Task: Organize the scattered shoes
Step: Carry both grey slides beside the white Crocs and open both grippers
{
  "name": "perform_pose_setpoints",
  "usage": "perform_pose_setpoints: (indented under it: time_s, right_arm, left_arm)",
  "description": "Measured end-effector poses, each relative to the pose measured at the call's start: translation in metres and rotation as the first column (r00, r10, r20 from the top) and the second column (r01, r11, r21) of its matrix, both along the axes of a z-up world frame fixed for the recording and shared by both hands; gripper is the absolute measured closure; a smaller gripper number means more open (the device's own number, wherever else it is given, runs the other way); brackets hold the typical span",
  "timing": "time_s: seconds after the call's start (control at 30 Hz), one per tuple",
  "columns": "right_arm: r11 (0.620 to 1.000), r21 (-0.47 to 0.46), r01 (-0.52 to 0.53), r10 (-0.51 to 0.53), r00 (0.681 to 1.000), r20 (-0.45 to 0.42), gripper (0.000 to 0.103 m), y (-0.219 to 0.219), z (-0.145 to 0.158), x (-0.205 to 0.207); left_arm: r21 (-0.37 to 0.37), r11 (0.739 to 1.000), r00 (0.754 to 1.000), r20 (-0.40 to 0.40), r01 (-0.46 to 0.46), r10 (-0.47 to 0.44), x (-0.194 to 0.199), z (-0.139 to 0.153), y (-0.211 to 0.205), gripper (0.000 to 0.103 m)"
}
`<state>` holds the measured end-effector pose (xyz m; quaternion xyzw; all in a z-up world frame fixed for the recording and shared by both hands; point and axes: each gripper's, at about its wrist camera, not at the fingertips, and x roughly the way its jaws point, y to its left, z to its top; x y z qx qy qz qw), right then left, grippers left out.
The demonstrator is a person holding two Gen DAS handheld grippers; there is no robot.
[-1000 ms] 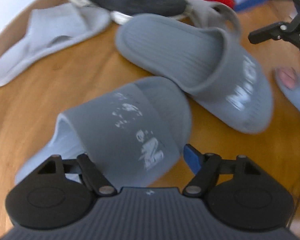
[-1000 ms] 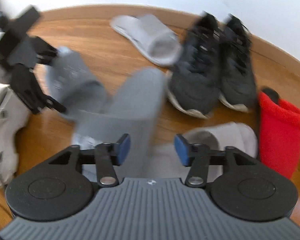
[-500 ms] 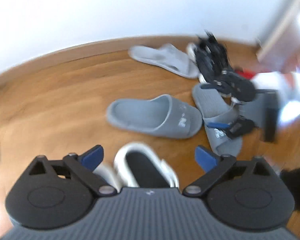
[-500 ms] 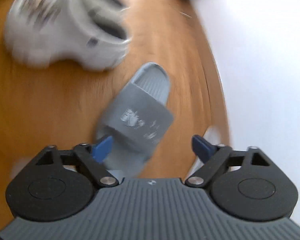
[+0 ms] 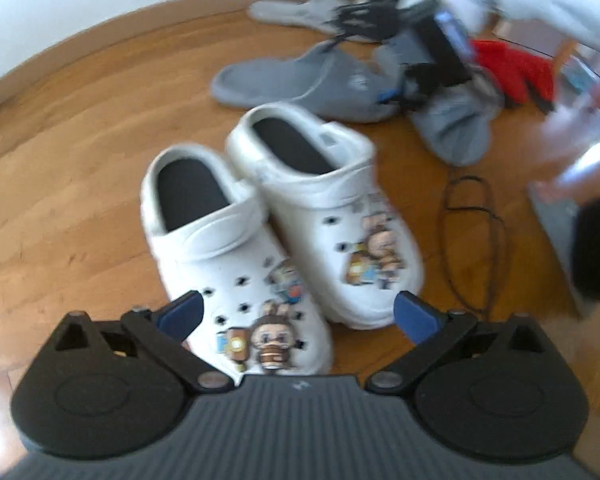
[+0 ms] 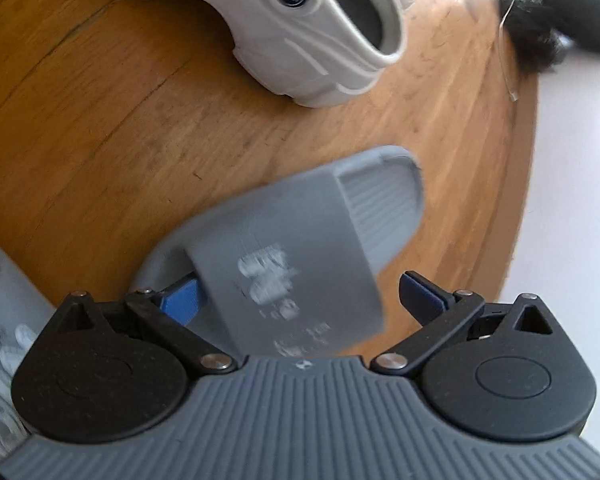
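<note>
Two close, downward floor views

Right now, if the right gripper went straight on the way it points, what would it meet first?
Most likely the grey slide: its strap already sits between the closing right gripper's jaws, apparently ungripped. Depth is unclear.

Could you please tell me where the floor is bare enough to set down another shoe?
Bare wooden floor lies between the pale wall and the pair of white clogs, running toward the grey rubber slide. Beyond that slide it is crowded: a second grey slide, black shoes and a red fabric item.
</note>
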<state>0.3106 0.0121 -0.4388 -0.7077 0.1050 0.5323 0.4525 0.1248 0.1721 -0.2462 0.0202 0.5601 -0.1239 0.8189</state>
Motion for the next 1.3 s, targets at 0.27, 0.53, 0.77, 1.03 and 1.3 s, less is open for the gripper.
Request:
perform_pose_setpoints:
  time_s: [0.27,0.53,0.77,1.03,1.3]
  right_arm:
    - [0.938,0.110,0.330,-0.293,0.921,-0.257,0.018,0.031,0.035,-0.027]
    - [0.739,-0.004,0.674,-0.628,0.687,-0.365,0.018,0.019,0.054,-0.057]
    - [0.700,-0.038,0.713,-0.676,0.646,-0.355,0.017,0.014,0.056,-0.096]
    - [0.675,-0.023,0.738,-0.689,0.618,-0.379,0.017,0.002,0.072,-0.118]
    - [0.701,-0.025,0.712,-0.651,0.625,-0.431,0.013,0.006,0.077,-0.126]
  left_arm:
    - [-0.037,0.990,0.991,-0.032,-0.135,0.133,0.003,0.004,0.020,0.001]
    - [-0.031,0.994,0.993,-0.040,-0.109,0.108,0.011,0.006,0.008,0.001]
    - [-0.062,0.993,0.995,-0.029,-0.095,0.094,0.016,0.008,0.003,0.001]
    - [-0.070,0.993,0.995,-0.034,-0.093,0.091,0.021,-0.010,-0.001,0.001]
    - [-0.124,0.988,0.995,-0.044,-0.096,0.091,0.024,-0.015,-0.003,0.001]
